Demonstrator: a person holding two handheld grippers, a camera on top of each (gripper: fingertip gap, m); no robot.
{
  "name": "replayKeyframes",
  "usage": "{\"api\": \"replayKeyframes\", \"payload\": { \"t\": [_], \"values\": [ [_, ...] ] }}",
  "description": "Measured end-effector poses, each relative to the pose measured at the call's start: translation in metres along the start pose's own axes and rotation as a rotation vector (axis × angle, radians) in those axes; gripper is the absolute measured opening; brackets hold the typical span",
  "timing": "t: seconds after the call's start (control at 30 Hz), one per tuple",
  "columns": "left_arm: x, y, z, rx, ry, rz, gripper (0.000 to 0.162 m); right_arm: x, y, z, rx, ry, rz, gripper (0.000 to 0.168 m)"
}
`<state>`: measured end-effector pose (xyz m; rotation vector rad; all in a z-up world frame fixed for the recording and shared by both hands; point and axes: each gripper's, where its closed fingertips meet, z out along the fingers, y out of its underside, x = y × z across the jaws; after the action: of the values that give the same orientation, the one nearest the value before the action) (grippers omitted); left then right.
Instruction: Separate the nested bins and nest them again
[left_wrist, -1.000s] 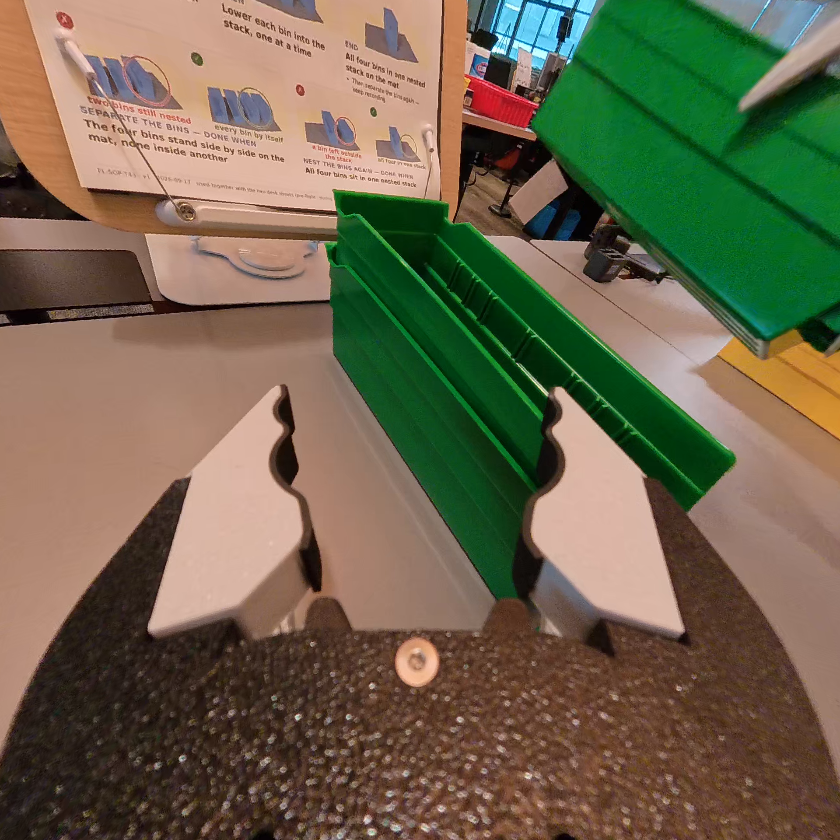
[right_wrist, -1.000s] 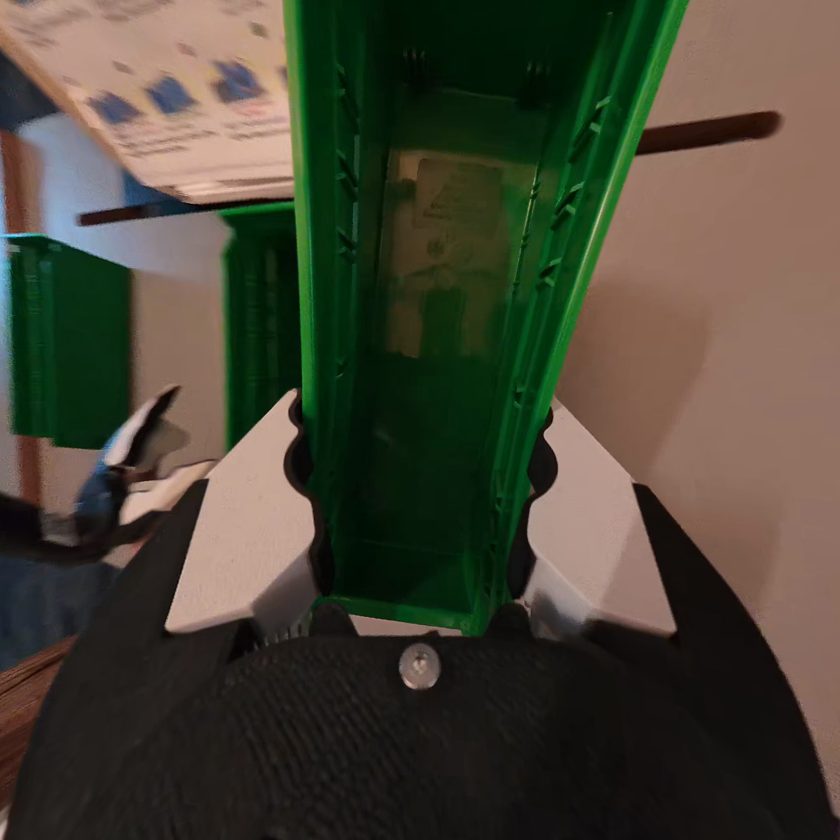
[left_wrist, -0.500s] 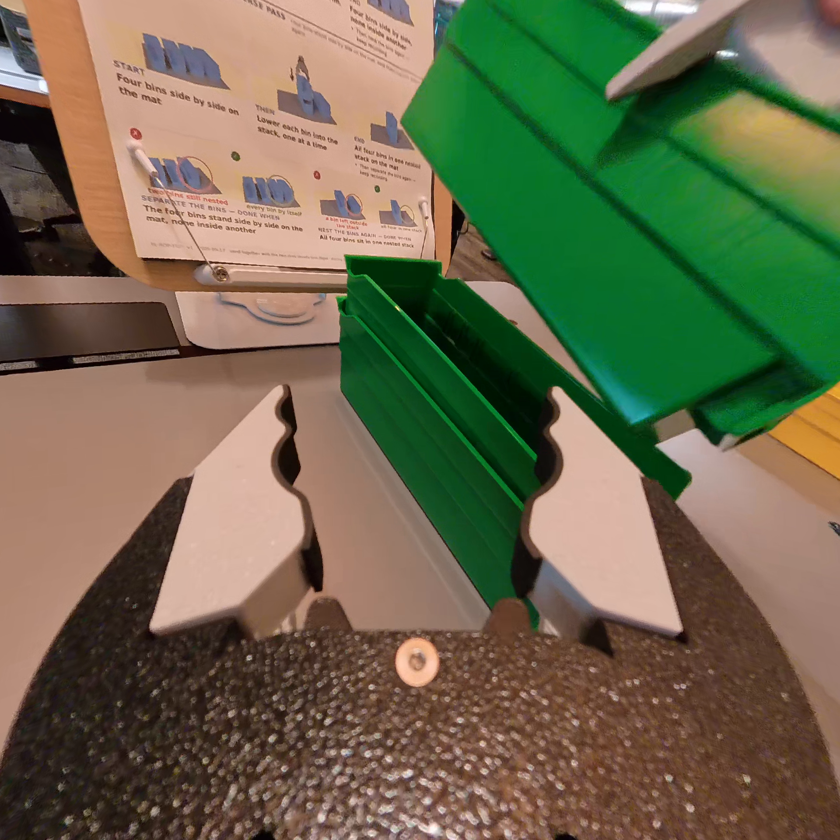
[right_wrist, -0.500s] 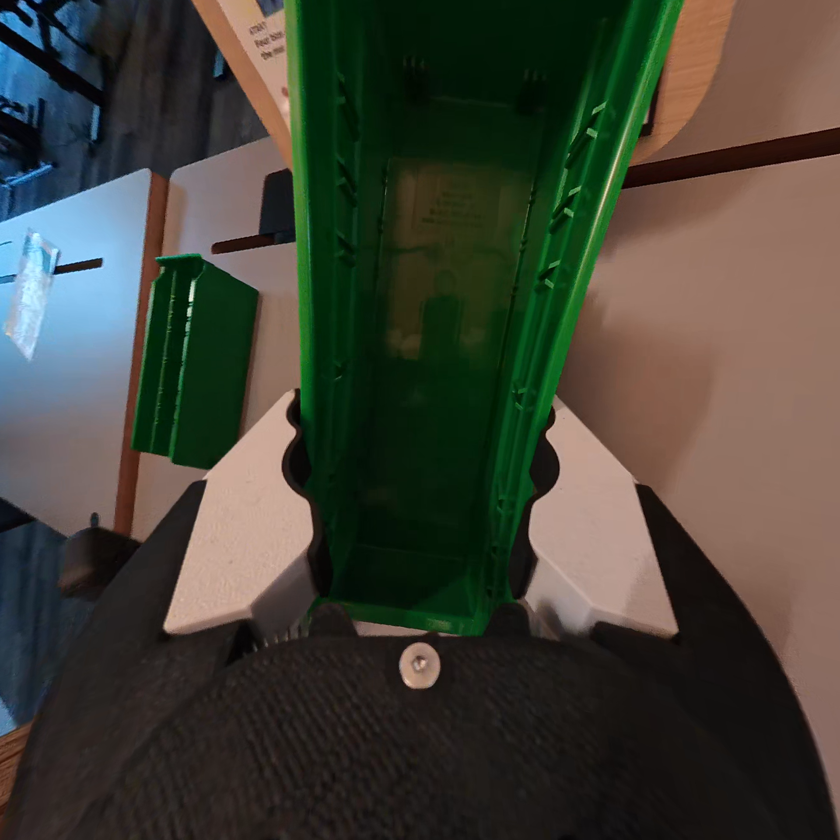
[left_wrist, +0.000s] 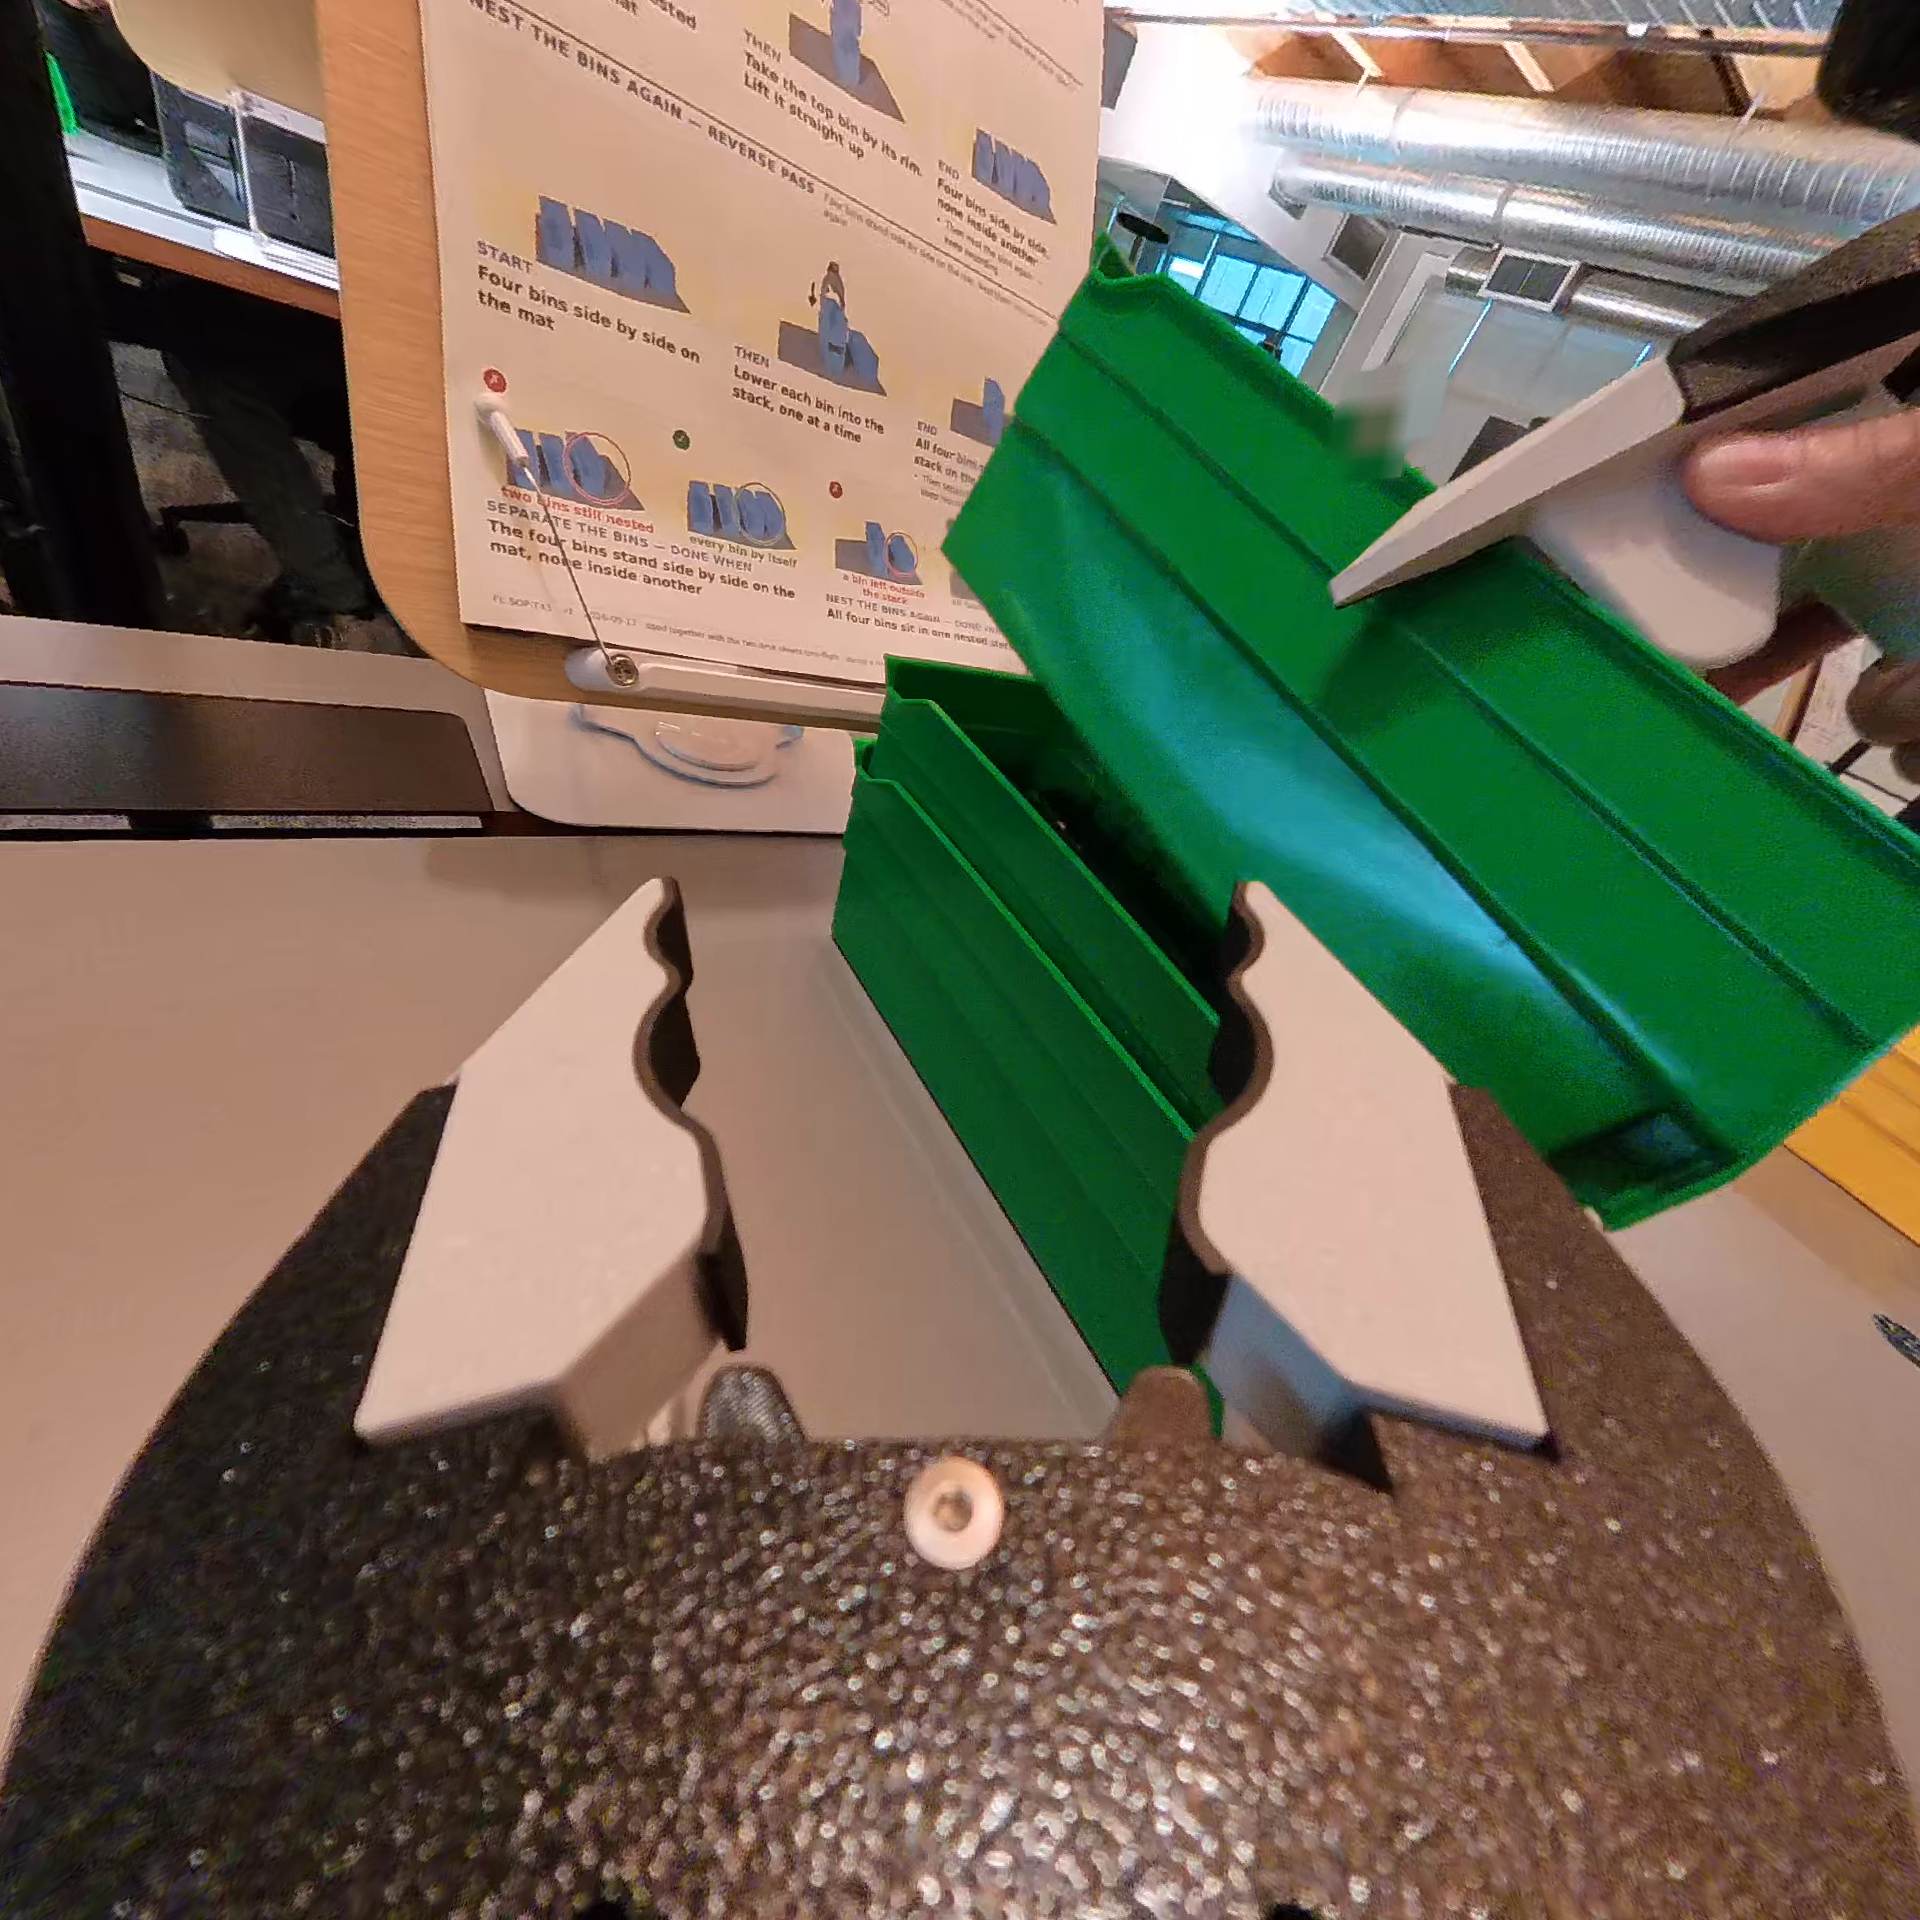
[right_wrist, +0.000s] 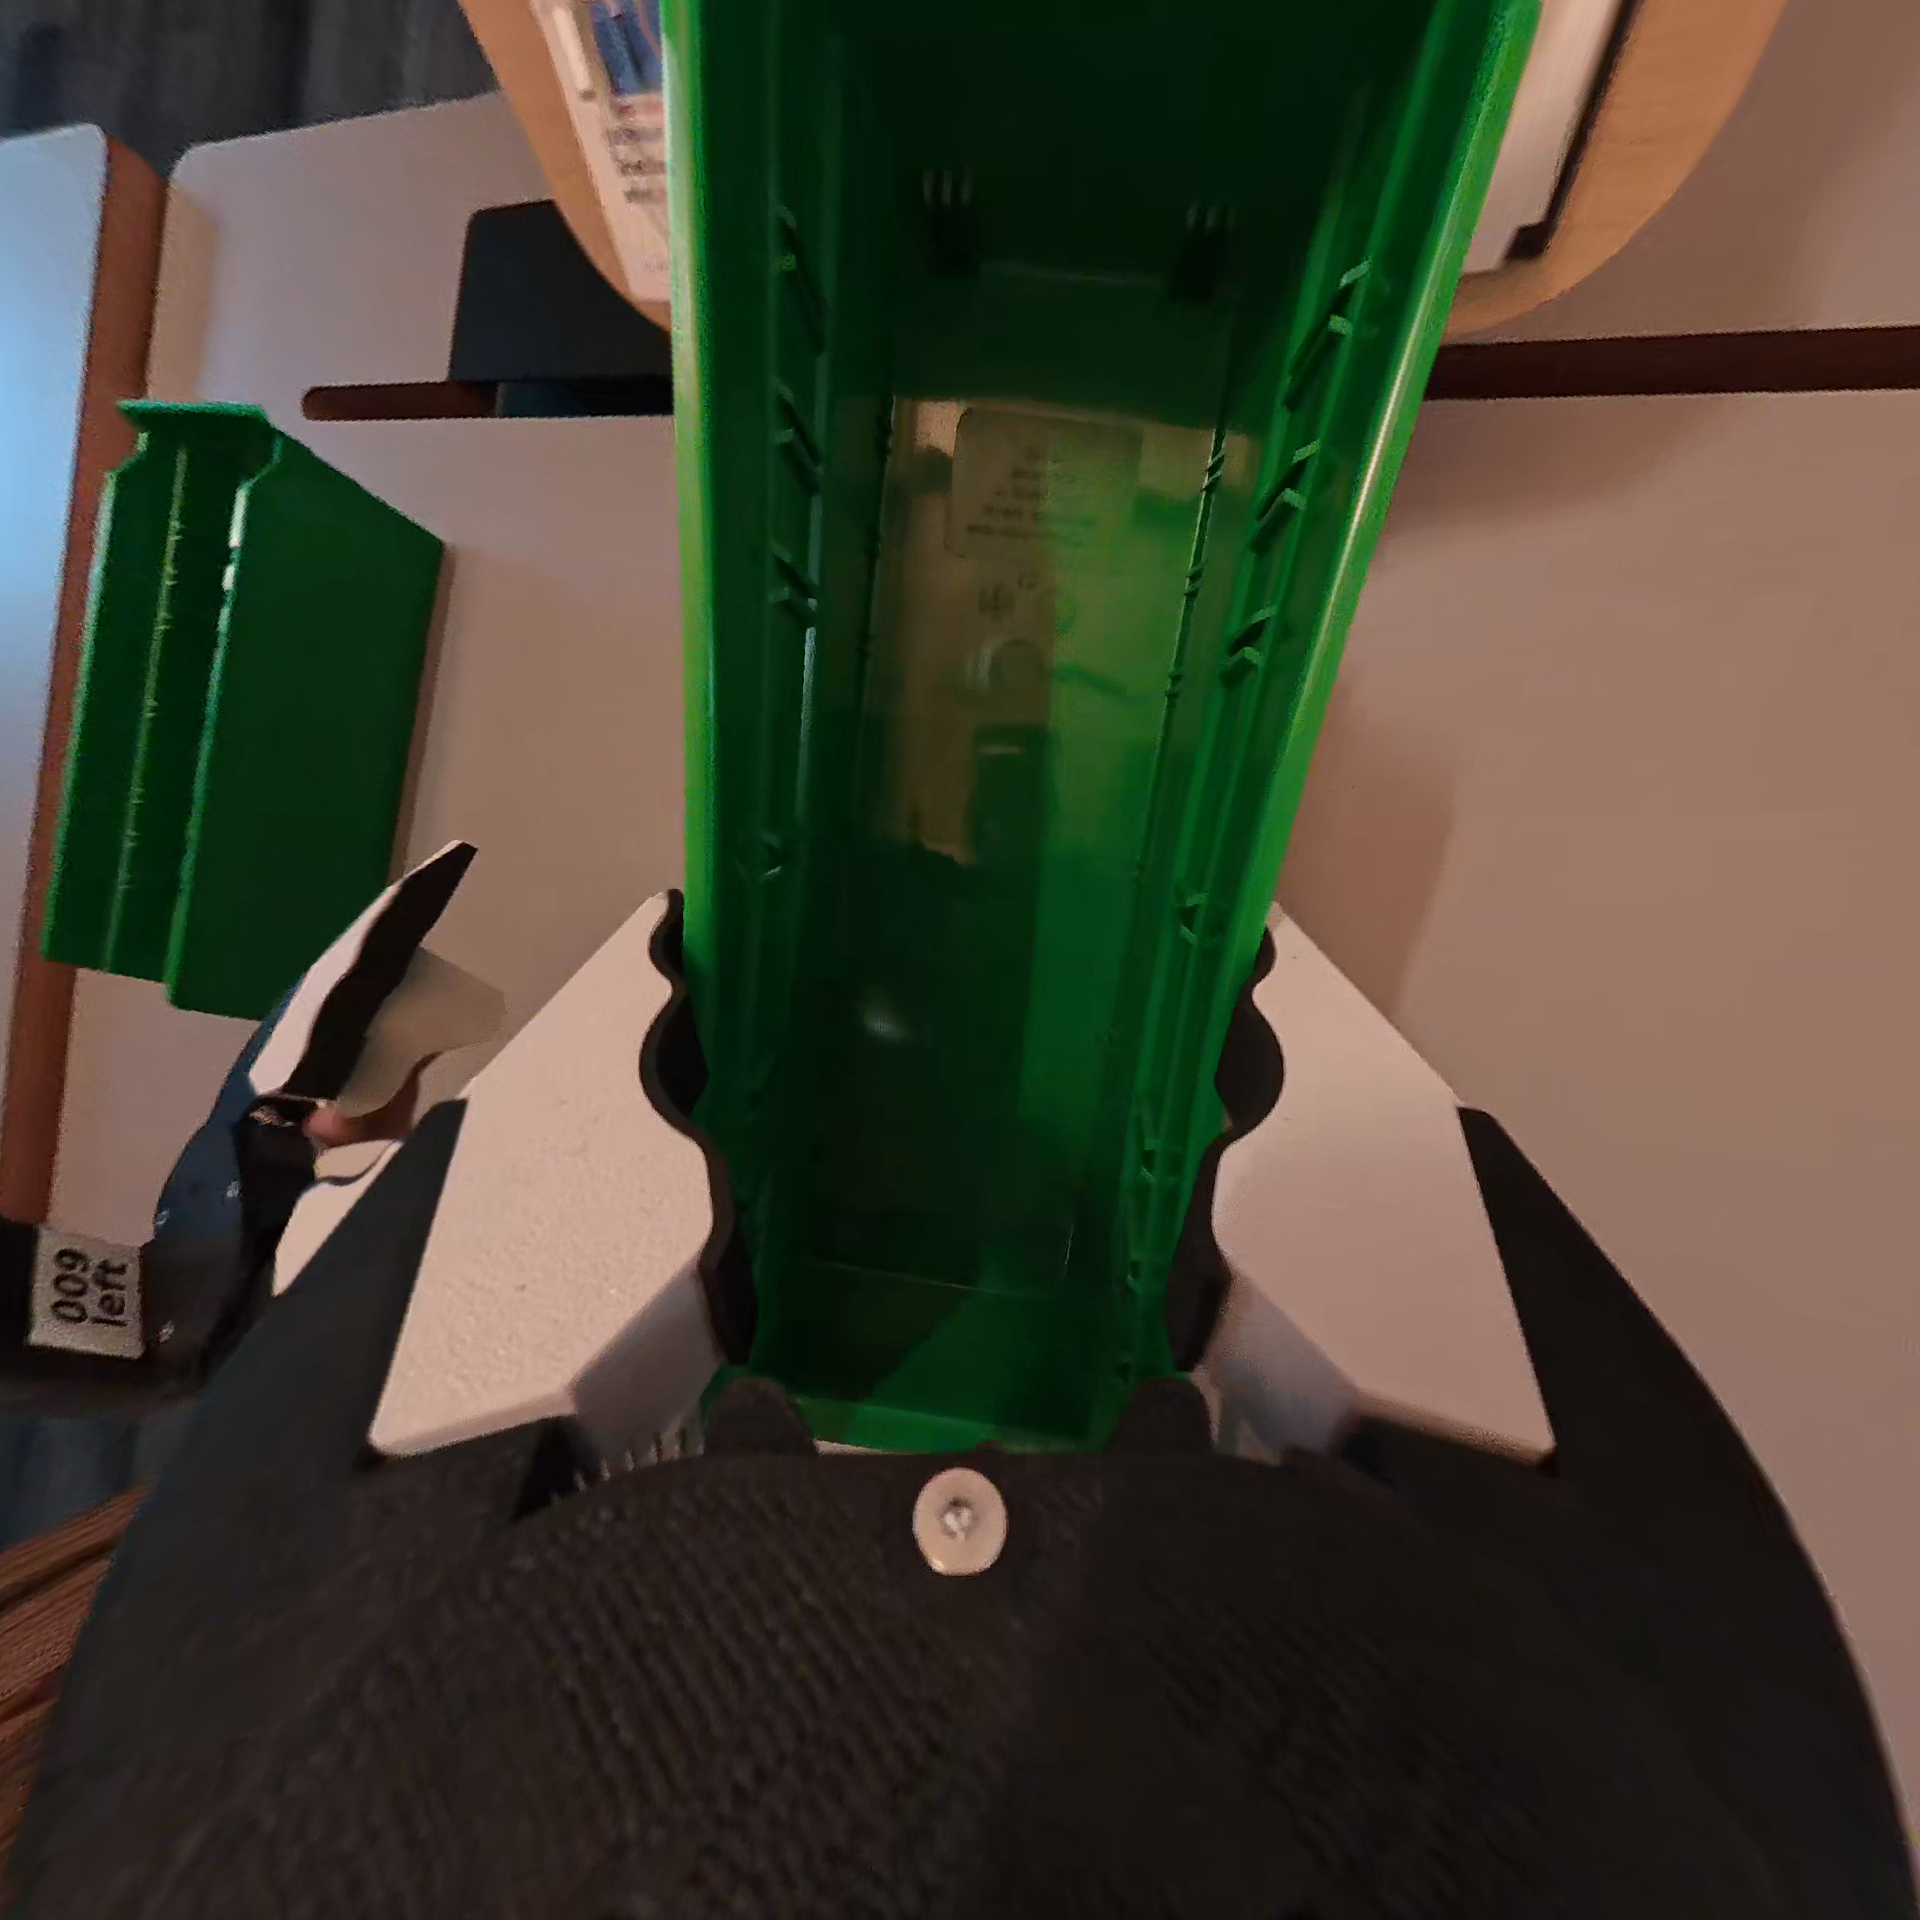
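The right gripper (right_wrist: 961, 1132) is clamped across a long green bin (right_wrist: 1049, 623), 1 finger on each side wall, holding it tilted in the air at the right of the left wrist view. The left gripper (left_wrist: 961, 1122) hangs wide and empty beside the stack of bins (left_wrist: 997, 1039) at frame centre. To do this well, level the bin over the stack's opening, line up the walls, then lower it straight.
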<state>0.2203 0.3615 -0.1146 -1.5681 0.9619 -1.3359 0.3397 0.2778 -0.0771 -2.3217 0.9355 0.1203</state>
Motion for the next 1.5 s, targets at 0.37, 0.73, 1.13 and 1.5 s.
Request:
{"api": "replayKeyframes", "payload": {
  "t": [0.37,0.73,1.13,1.5],
  "values": [
    [0.005,0.006,0.004,-0.030,-0.008,0.044,0.100,0.013,0.013,0.023,-0.025,0.089,0.007,0.105],
    [0.007,0.008,0.005,-0.041,0.002,0.040,0.100,0.012,0.010,0.028,0.011,0.134,-0.012,0.108],
    [0.007,0.015,0.008,-0.067,0.004,0.051,0.100,0.013,0.015,0.032,-0.068,0.165,-0.093,0.105],
    [0.009,0.018,0.009,-0.084,0.014,0.055,0.099,0.013,0.014,0.036,-0.070,0.191,-0.139,0.108]
  ]
}}
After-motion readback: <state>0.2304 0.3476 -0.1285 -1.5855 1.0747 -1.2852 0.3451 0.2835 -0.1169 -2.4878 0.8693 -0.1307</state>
